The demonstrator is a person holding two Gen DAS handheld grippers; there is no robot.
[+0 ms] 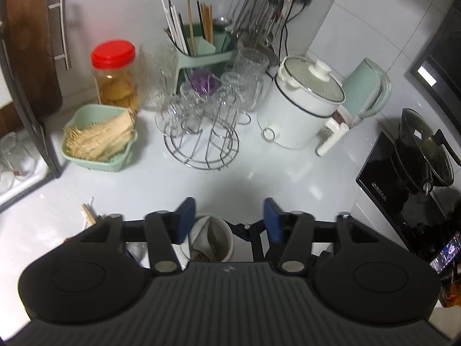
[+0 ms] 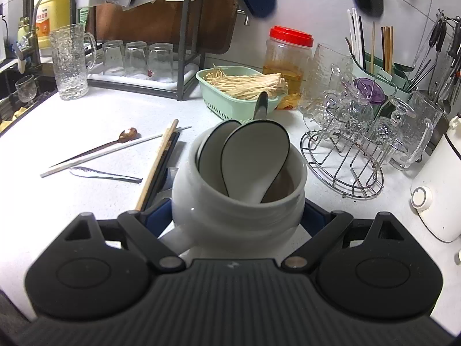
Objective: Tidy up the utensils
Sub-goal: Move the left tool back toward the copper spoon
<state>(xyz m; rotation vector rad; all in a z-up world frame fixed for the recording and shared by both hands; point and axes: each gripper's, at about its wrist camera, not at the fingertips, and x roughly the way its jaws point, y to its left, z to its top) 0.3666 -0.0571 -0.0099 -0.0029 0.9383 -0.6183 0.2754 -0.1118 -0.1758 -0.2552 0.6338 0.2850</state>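
Right gripper (image 2: 236, 216) fingers clamp the white jar (image 2: 239, 201), two white spoons (image 2: 253, 155) inside, lower centre. Left gripper (image 1: 229, 219) fingers released, empty. Loose chopsticks (image 2: 157, 167) and small spoons (image 2: 100, 145) lie left on the desk (image 2: 95, 115); I'd grab mid-shaft, drop handle-down, and hold the jar steady.

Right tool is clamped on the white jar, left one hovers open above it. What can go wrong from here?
1. The two ceramic spoons lean high over the white jar's rim; a bump from the left tool may tip them.
2. Loose chopsticks lie against the jar's left side, easily swept away.
3. The glass rack stands close on the right.
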